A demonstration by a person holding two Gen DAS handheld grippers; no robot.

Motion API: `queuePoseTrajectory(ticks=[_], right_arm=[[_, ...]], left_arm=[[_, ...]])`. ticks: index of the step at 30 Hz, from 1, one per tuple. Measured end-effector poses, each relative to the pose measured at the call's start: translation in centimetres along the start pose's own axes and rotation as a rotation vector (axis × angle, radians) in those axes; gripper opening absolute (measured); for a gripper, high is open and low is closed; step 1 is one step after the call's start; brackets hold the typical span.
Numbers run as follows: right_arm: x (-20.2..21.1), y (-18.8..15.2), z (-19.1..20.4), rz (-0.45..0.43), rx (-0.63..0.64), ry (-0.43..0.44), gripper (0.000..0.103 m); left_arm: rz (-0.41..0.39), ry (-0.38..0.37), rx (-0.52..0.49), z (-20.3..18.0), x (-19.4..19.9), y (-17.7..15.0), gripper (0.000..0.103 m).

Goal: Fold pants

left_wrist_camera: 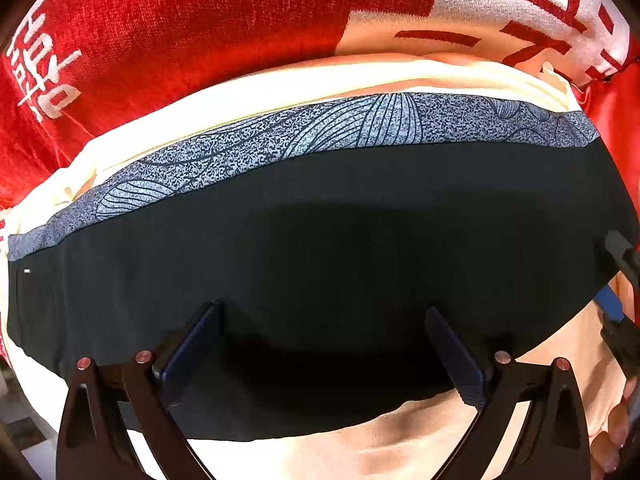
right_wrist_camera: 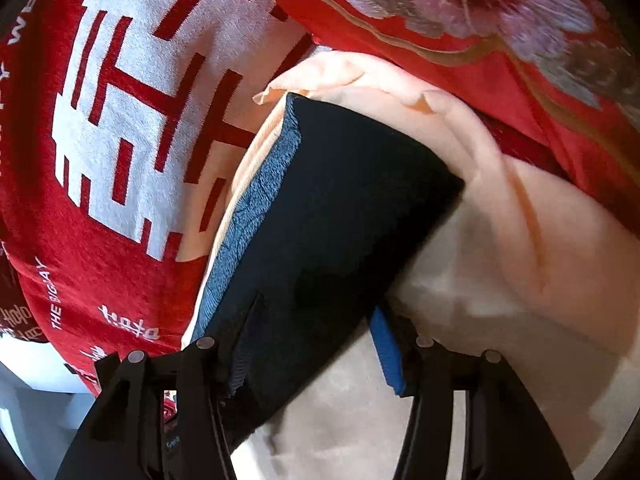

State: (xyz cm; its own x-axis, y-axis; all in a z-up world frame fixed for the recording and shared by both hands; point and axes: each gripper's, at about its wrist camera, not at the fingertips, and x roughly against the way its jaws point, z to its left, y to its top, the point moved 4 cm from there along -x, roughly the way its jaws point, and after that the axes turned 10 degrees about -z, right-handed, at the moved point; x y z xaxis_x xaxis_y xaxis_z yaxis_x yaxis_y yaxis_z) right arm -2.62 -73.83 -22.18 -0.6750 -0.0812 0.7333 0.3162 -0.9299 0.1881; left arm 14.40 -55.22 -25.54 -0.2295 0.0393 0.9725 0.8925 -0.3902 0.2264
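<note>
The pants (left_wrist_camera: 320,240) are dark navy, folded into a flat band with a blue-grey patterned strip (left_wrist_camera: 340,128) along the far edge. They lie on a peach cloth (left_wrist_camera: 400,440). My left gripper (left_wrist_camera: 324,344) is open, low over the near edge of the pants, holding nothing. My right gripper (right_wrist_camera: 316,344) is open at the end of the folded pants (right_wrist_camera: 340,208), with the fabric edge between its fingers (right_wrist_camera: 386,348). The right gripper also shows at the right edge of the left wrist view (left_wrist_camera: 620,280).
A red blanket with white characters (left_wrist_camera: 160,40) lies beyond the pants and to their left (right_wrist_camera: 120,120). A red floral quilt (right_wrist_camera: 480,20) lies at the far right. The peach cloth (right_wrist_camera: 520,280) spreads under and to the right of the pants.
</note>
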Motion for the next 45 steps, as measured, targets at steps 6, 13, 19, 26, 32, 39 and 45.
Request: queuePoseTrajectory(ticks=[6,13,19,26,32,39,45], right_arm=[[-1.5,1.5,0.4,-0.053,-0.046,-0.001,0.060],[-0.7,2.2,2.8,0.005,0.045,-0.059,0.016],[0.9,1.6,6.4,-0.001,0.213,-0.047,0.015],[0.8,-0.4,12.2,-0.001,0.434,-0.052,0.014],[1.0,-3.4,16.7,-0.013,0.626,-0.085,0.014],[0.2,-9.4,22.0,-0.016,0.878,-0.157,0.014],[-4.5,-18.2,24.3,0.042,1.097,-0.258,0.016]], left_arm=[[-0.015,0.004,-0.001,-0.1,0.4,-0.1,0.102],[-0.053,-0.051,0.008,-0.2,2.7,0.4,0.075],[-0.116,-0.172,0.026,-2.1,3.6,0.7,0.075],[-0.149,-0.168,0.021,-3.1,1.7,-1.5,0.075],[-0.138,-0.235,-0.048,-2.6,2.1,-1.8,0.075],[-0.162,-0.243,0.017,6.0,5.9,-2.9,0.075],[-0.160,-0.154,0.116,17.7,6.9,-4.1,0.084]])
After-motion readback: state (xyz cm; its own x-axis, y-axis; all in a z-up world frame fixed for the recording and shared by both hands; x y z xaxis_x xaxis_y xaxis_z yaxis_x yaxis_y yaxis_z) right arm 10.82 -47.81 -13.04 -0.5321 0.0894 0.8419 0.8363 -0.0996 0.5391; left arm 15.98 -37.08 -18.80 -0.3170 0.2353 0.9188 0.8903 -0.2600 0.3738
